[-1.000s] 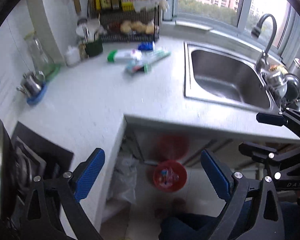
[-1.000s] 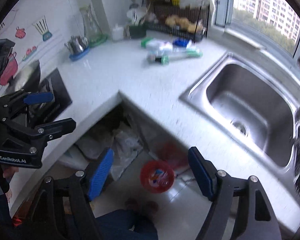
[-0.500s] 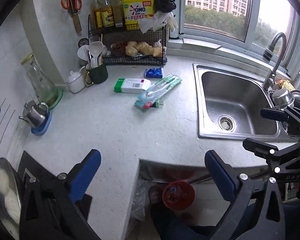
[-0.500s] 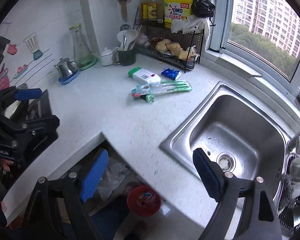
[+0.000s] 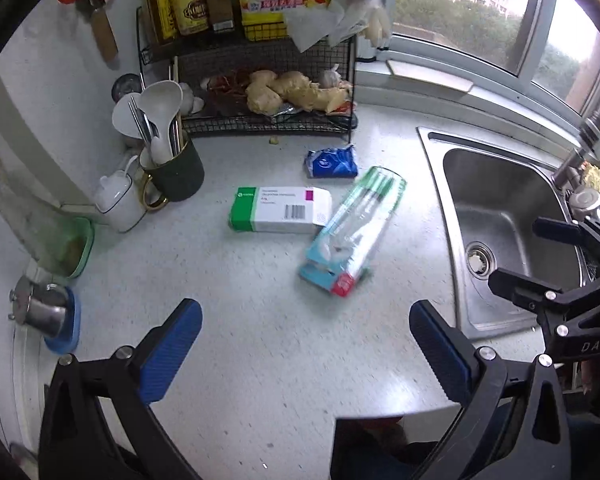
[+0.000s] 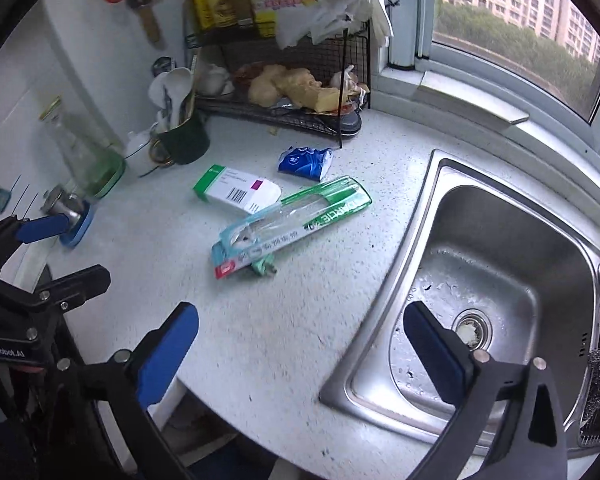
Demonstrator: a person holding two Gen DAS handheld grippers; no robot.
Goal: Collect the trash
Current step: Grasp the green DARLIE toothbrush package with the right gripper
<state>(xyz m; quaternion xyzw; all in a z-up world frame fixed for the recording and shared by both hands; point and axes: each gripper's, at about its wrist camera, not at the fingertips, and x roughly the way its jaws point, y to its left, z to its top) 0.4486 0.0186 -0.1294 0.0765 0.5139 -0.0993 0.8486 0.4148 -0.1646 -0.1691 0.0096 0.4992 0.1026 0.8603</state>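
Three pieces of trash lie on the white speckled counter: a white-and-green carton (image 5: 278,209) (image 6: 236,192), a clear toothbrush blister pack (image 5: 352,232) (image 6: 292,224) leaning against it, and a crumpled blue wrapper (image 5: 332,162) (image 6: 305,162) behind them. My left gripper (image 5: 304,320) hovers above the counter short of the blister pack, wide open and empty. My right gripper (image 6: 300,316) hangs over the counter and sink rim, its jaws opening with nothing between them. Each gripper also shows at the edge of the other's view: the right gripper (image 5: 540,256), the left gripper (image 6: 64,254).
A steel sink (image 5: 500,216) (image 6: 480,240) lies to the right. Behind the trash stand a black wire rack (image 5: 260,124) with ginger and bottles, a dark utensil cup (image 5: 178,170) and a white jar (image 5: 118,204). A small steel pot (image 5: 44,312) sits at the left.
Both views have swung from the floor and the red bin up over the counter toward the trash. The bin has dropped out of sight. The right jaws stand wider.
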